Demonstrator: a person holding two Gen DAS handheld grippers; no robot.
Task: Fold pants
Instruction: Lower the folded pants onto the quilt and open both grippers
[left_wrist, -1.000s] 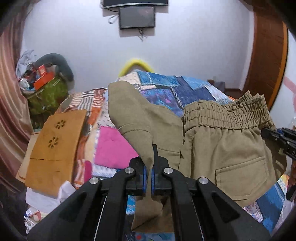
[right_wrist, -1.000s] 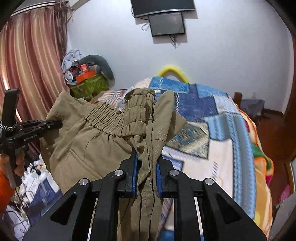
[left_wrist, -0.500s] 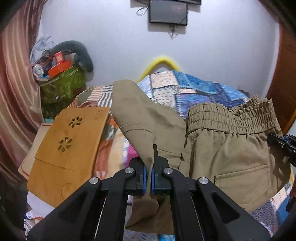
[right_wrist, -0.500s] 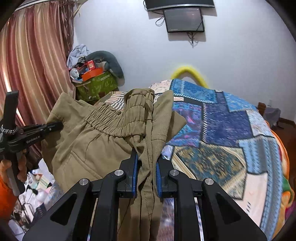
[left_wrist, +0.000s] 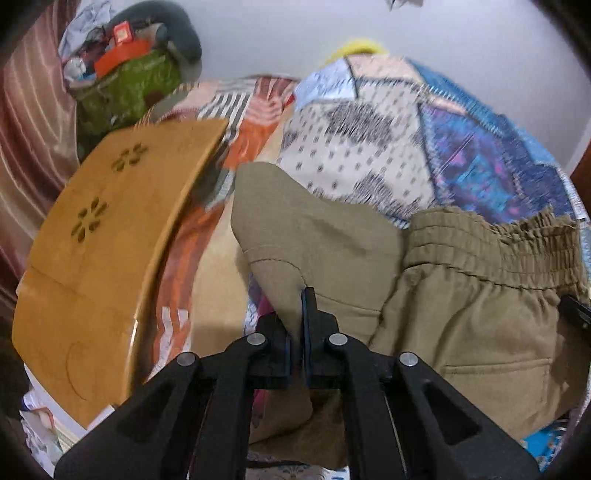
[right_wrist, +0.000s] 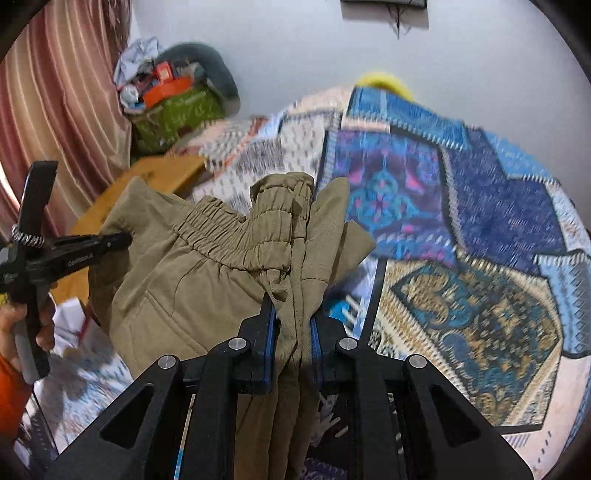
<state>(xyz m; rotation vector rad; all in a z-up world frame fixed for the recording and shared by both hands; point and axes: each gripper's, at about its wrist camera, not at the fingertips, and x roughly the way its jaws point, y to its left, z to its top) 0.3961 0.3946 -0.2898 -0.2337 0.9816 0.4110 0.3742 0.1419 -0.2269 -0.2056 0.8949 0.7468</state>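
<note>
Both grippers have dropped toward the quilt (left_wrist: 369, 147), left gripper (left_wrist: 296, 325) opening on khaki pants (left_wrist: 461, 325), right gripper (right_wrist: 291, 325) clamping them.

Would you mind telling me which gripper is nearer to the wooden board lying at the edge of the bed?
Left. The left gripper, pinching the khaki pants, sits just beside the wooden board. The right gripper clamps the pants' bunched waistband on the side away from it.

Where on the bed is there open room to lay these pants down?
Freest is the patchwork quilt ahead of the right gripper, between the hanging pants and the far wall. The left side is crowded: a wooden lap desk lies there, with a green bag of clutter behind it.
</note>
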